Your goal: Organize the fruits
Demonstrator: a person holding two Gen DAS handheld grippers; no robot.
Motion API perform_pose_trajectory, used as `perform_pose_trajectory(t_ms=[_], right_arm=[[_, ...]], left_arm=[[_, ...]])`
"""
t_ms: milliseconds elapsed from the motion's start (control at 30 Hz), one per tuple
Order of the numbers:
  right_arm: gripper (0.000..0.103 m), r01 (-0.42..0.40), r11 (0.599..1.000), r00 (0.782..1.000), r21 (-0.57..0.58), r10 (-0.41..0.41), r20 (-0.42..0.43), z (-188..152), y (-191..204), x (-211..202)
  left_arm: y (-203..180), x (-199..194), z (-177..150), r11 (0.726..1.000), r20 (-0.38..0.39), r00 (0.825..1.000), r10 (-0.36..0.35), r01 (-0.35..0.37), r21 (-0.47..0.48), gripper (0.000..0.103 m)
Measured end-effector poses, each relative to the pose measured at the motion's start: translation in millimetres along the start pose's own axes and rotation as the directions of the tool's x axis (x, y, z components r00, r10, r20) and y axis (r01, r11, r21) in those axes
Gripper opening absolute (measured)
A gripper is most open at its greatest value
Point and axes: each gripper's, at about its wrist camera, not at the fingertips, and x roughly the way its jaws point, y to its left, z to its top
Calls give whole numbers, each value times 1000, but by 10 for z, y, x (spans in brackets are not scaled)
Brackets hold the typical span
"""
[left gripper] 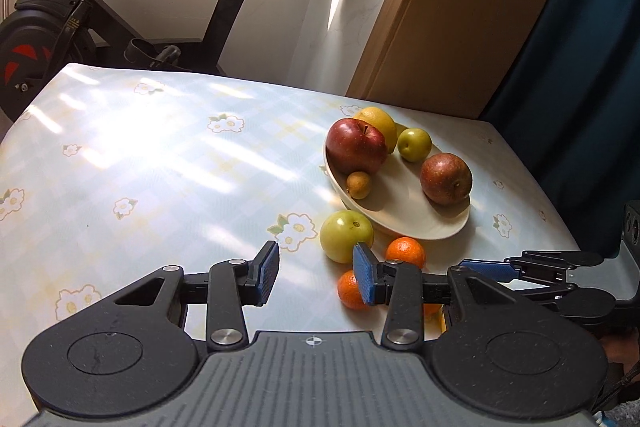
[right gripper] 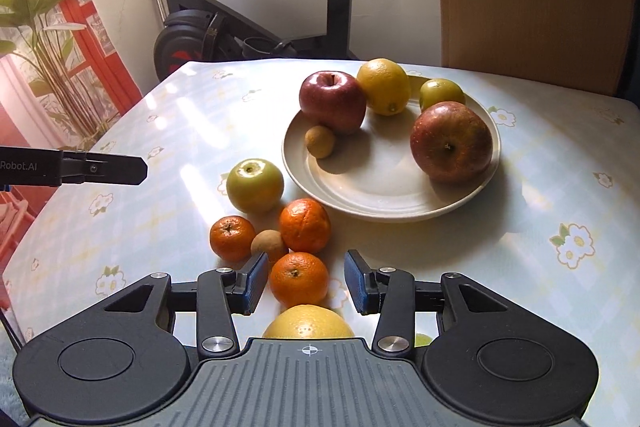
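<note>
Plate [right gripper: 460, 205] holding five fruits, two red apples [right gripper: 334, 101], three oranges [right gripper: 299, 279] loose beside it, exercise bike [right gripper: 248, 27] behind, left gripper [left gripper: 316, 277] jaws apart and empty, right gripper [right gripper: 306, 283] jaws apart around the nearest orange, not touching.

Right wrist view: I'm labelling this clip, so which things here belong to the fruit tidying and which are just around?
Part of the job:
- round cream ceramic plate
- two red apples
- yellow lemon
- large green apple
- three small orange tangerines
- small brown round fruit

Just around:
- black exercise bike
- green leafy plant
- flower-patterned tablecloth
</note>
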Motion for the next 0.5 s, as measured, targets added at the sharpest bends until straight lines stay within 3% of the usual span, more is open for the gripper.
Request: perform_pose_trajectory(t_ms=[500], right_arm=[[39, 6, 1000, 998, -17, -7, -59, 29, 43, 128]], left_arm=[[-22, 23, -33, 1000, -8, 1000, 4, -4, 20, 43]])
